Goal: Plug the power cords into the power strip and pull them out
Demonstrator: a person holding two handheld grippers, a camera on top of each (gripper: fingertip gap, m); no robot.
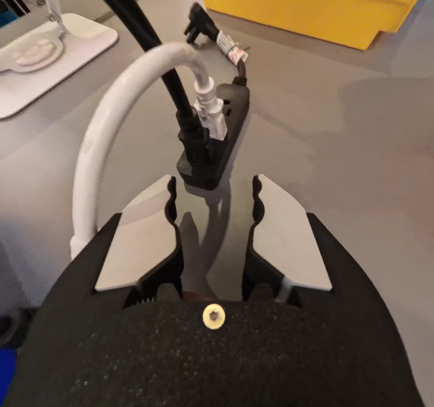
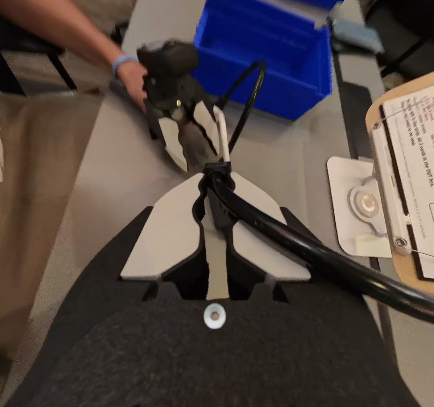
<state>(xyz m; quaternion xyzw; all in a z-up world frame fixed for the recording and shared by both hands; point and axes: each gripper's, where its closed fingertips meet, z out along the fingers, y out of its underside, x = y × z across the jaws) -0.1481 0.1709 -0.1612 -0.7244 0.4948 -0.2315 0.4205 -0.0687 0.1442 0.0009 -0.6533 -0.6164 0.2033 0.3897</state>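
The black power strip (image 1: 225, 137) lies on the grey table just ahead of my left gripper (image 1: 214, 180), which is open and empty. A white plug (image 1: 211, 113) and a black plug (image 1: 195, 139) stand in its sockets. The white cord (image 1: 94, 160) arcs left and the black cord (image 1: 141, 19) rises up and left. My right gripper (image 2: 217, 179) is shut on a black plug (image 2: 219, 210) whose thick cord (image 2: 293, 240) runs right. A black block (image 2: 217, 166) lies just past its tips. The left gripper (image 2: 187, 135) shows beyond, open.
The strip's own plug (image 1: 199, 19) with a white tag (image 1: 231, 48) lies behind it, before a yellow box (image 1: 305, 3). A white stand base (image 1: 47, 55) is at the left. A blue bin (image 2: 258, 50), a clipboard (image 2: 404, 172) and a person's arm (image 2: 70, 27) show. Spacing between my two grippers at the tips: around 20 cm.
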